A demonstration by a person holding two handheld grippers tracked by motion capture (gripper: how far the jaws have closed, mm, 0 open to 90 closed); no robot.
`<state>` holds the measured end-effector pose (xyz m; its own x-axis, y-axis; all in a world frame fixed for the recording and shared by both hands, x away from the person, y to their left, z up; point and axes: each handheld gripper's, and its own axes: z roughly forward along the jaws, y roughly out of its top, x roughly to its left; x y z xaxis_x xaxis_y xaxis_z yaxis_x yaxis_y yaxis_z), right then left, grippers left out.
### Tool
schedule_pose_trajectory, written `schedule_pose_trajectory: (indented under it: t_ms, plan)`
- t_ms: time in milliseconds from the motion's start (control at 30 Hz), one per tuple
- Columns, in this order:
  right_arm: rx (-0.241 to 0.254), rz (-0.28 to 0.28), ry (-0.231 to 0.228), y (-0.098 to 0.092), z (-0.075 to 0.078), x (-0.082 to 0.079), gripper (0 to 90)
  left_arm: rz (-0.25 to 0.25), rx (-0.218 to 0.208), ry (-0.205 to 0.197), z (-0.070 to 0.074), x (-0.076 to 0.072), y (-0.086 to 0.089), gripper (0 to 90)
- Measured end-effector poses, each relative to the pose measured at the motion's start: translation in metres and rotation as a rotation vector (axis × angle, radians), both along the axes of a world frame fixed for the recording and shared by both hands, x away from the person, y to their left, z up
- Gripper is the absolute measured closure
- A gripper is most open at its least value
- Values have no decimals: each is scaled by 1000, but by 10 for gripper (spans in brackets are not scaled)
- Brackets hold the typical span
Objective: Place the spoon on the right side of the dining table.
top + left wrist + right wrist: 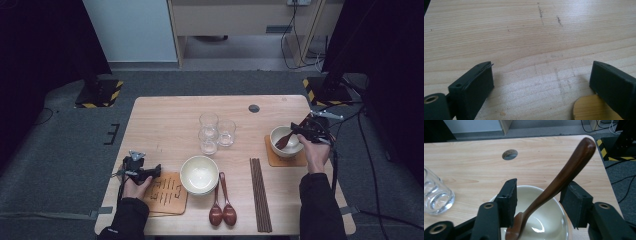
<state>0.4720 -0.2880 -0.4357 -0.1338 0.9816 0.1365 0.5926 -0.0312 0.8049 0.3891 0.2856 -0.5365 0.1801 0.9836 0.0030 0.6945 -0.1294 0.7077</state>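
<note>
A dark wooden spoon (564, 175) leans in a cream bowl (549, 220), its scoop down inside and its handle rising past the rim. My right gripper (539, 200) stands open around that handle, with a gap on either side of it. In the high view this bowl (295, 148) sits on a wooden coaster (272, 159) at the right, with the right gripper (305, 129) over it. My left gripper (155, 171) rests low on the table at the left, open with nothing between its jaws (541, 82), beside a patterned wooden coaster (167, 195).
Several clear glasses (215, 131) stand mid-table. Nearer the front lie a second cream bowl (199, 174), two brown spoons (222, 200) and a bundle of dark chopsticks (260, 192). A round cable hole (254, 108) marks the far side of the table.
</note>
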Motion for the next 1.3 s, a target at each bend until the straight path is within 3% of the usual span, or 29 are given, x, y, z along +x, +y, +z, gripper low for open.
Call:
schedule_pose_trajectory:
  t_ms: [733, 1300]
  plan:
    - [25, 0, 23, -19, -21, -12, 312, 0, -1, 0, 0, 0, 0, 40]
    - [23, 0, 45, -31, -37, -19, 263, 0, -1, 0, 0, 0, 0, 40]
